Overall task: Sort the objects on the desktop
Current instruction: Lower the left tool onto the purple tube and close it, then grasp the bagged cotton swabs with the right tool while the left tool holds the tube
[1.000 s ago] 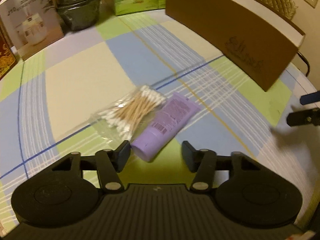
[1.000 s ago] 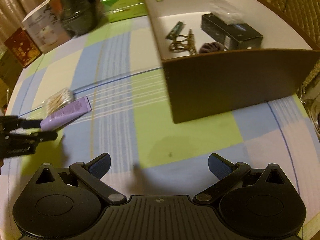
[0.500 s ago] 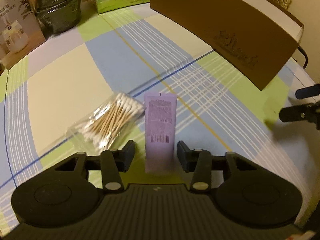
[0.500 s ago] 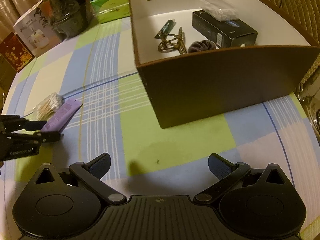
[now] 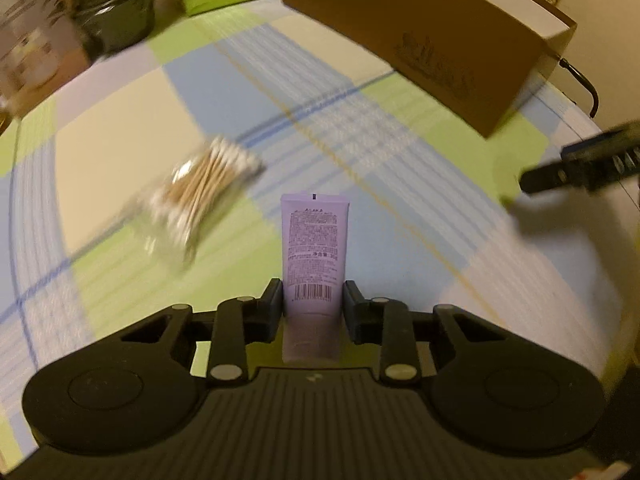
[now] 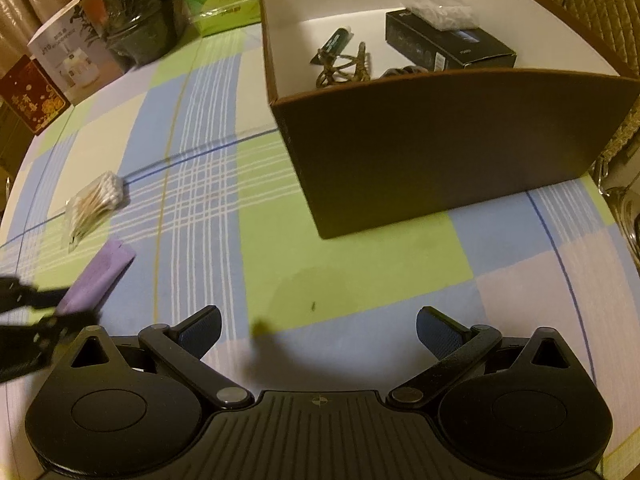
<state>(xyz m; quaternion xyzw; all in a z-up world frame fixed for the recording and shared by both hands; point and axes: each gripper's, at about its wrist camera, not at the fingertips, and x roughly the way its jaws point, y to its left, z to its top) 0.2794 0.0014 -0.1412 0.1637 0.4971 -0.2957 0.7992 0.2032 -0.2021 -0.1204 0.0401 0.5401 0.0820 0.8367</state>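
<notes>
Through my left wrist camera, my left tool [image 5: 313,304] has its jaws closing on the purple tube [image 5: 314,248], which now stands between the two pads near its barcode end, the crimped end pointing away from me; the pads look to be touching its sides. A second ago this tube lay slanted on the counter [image 5: 120,128] against the bag of cotton swabs [image 5: 200,196], with my jaws wide on either side of it; now it is lined up straight with the tool and apart from the bag, which stays on the checked cloth off to the left, blurred. I judge the pickup is nearly secured, and the carry to the brown box [image 5: 432,36] comes next. At the right edge a finger of my other tool shows dark above the cloth. Through my right wrist camera, my right tool [image 6: 318,330] stands wide open with nothing between its fingers, hovering over the counter in front of the box [image 6: 440,152], much as it did before. Inside the box lie a black carton, a hair clip, a small dark tube and a clear packet. Far left, the purple tube [image 6: 100,276] sits in the left tool, with the swab bag [image 6: 94,204] just beyond it, waiting to be sorted.
</notes>
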